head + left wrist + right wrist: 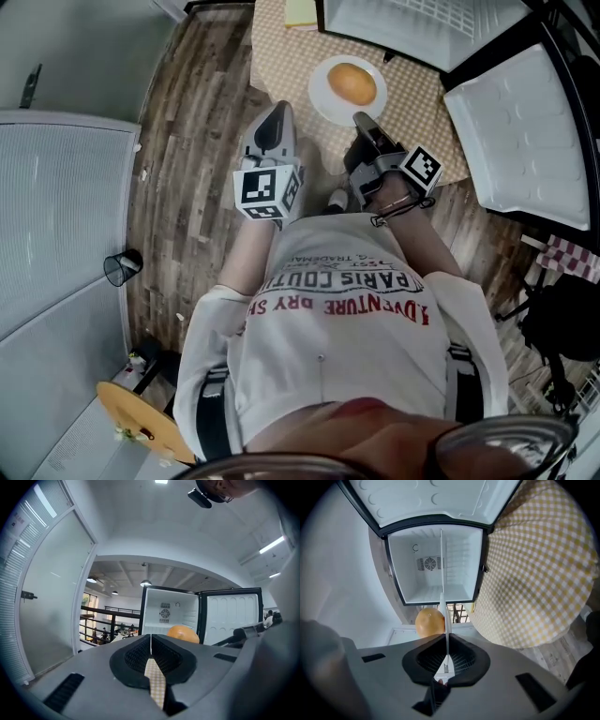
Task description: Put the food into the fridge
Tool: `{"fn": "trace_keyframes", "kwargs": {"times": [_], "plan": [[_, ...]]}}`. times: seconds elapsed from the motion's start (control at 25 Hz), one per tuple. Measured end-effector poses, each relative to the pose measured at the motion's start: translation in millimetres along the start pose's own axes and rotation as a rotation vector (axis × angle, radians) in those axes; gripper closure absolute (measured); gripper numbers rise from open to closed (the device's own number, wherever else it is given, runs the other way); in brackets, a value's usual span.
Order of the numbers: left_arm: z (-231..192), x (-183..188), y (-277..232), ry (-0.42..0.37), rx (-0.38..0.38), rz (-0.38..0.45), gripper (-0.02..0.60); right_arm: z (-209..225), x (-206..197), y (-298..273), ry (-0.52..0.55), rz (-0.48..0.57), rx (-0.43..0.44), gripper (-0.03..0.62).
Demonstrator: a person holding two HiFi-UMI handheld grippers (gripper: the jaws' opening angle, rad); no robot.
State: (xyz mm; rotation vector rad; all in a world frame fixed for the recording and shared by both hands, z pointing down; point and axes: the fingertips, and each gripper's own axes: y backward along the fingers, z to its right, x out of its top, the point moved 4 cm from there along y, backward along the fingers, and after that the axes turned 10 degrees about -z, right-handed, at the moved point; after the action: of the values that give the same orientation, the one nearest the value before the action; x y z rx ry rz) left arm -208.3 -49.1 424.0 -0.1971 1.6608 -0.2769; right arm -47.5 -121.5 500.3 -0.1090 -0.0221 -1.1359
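Nearest to me, the left tongs (151,641) have their jaws together with nothing between them, and they hang just left of the plate, doing no work. The right tongs (444,641) are clamped on the near rim of the white plate (323,101), which their own view shows edge-on as a thin white line running away from the jaws. On that plate sits the 1 piece of food, a round orange thing (352,84), near the plate's middle and over the checked tablecloth (281,52). I cannot tell whether the plate rests on the cloth or is just clear of it. I judge the grip is made and the carry is the step in hand. Next I need to move the plate forward into the fridge (436,581), which stands open and looks bare just beyond the table, its door (525,127) swung out to the right. The food is close to a ball, so I see no real long axis and no end that points anywhere; the plate faces the opening with its gripped rim towards me. Held at 1 point on the rim, the plate could sag and let the ball roll, so I would keep it level, perhaps with the left tongs under the far side.
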Motion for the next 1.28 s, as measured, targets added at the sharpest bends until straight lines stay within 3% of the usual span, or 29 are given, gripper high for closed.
{"fn": "trace_keyframes", "kwargs": {"times": [0.32,0.96,1.28], "plan": [[8.3,12.0,-55.5,-0.017,-0.079,-0.018,0.554,-4.7,44.6,-10.9,-0.013,0.099,0.002,0.560],[14.5,69.3,-183.4,-0.117,-0.427,-0.032,0.554,-31.3,109.8,-37.0,-0.019,0.445,0.027,0.560],[6.9,85.2,-231.9,-0.135,-0.501,-0.046,0.554,-41.8,147.0,-61.9,-0.010,0.538,0.012,0.560]]}}
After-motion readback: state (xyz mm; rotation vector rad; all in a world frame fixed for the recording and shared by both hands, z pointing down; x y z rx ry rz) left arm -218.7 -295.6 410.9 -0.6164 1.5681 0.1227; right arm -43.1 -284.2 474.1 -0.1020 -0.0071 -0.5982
